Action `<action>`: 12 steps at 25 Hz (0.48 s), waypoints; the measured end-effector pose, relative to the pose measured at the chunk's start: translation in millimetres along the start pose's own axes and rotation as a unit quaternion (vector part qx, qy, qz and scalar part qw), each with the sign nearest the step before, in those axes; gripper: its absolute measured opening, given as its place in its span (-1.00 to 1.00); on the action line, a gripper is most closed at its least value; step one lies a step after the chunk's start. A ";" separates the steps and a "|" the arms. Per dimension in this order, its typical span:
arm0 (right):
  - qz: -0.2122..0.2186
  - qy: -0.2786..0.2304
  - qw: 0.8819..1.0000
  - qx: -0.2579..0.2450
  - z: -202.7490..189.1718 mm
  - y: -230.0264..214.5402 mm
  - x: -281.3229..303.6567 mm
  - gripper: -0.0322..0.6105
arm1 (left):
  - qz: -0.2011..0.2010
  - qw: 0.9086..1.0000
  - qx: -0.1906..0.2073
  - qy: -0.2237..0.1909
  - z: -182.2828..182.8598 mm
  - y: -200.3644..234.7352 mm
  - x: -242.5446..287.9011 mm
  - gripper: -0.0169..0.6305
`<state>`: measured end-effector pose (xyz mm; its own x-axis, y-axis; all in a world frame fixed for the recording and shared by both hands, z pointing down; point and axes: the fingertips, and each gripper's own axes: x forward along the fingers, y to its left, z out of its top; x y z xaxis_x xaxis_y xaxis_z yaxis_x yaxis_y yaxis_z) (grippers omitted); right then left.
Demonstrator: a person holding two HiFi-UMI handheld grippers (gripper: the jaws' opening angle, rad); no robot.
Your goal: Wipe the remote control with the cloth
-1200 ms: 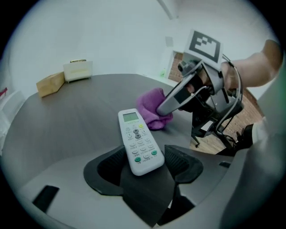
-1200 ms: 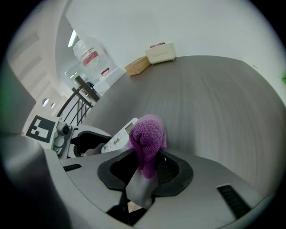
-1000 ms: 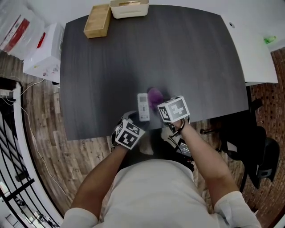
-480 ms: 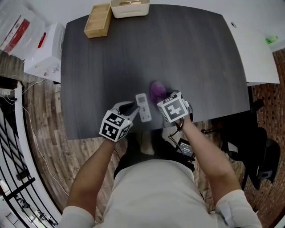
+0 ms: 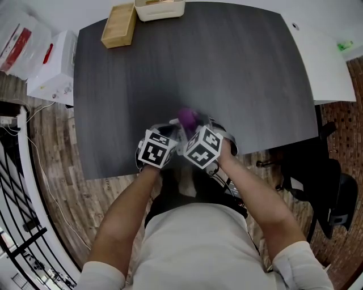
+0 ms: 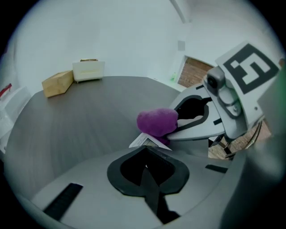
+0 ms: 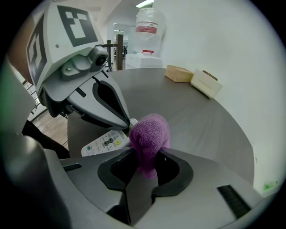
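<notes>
Remote control (image 7: 105, 142) under left hand-held gripper (image 6: 145, 151)

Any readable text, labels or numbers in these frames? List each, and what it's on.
Nothing legible.
Remote control: button print too small to read.
Plastic bag: red label, blurred.
White box: red mark, too small.
Marker cubes: square patterns only, no words.

Head view: even, diffuse room light, and I see no hard shadows on the dark table (image 5: 238, 68), only a soft grey sheen across its middle. At the table's near edge the purple cloth (image 5: 188, 117) looks slightly blurred.

Both gripper views: heavy fisheye, table rim bowed, black corners, green fringing at the sides. The wall (image 6: 111, 36) beyond the table's far edge is washed-out white, and a ceiling lamp (image 7: 145, 3) glares above it.
</notes>
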<state>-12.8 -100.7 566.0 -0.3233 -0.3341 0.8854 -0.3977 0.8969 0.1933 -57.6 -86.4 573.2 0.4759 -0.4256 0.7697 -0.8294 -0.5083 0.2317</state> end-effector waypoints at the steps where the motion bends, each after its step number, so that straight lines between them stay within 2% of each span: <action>1: 0.000 -0.001 1.000 -0.006 -0.8 2.6 -0.6 -0.56 | 0.007 1.000 -0.005 -0.001 0.6 -0.6 -0.7 -0.94; 6: 0.007 -0.006 0.999 -0.031 -4.1 16.9 -4.3 -0.56 | 0.032 0.999 -0.038 -0.015 -0.2 2.2 -1.7 -0.94; 12: 0.015 -0.007 0.999 -0.044 -13.2 30.4 -10.6 -0.56 | 0.042 0.998 -0.034 -0.024 0.3 1.9 -2.0 -0.94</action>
<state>-10.1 -66.1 568.1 -0.3463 -0.3096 0.8856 -0.3101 0.9287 0.2034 -60.0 -86.8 571.9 0.4151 -0.5011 0.7594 -0.8844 -0.4180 0.2076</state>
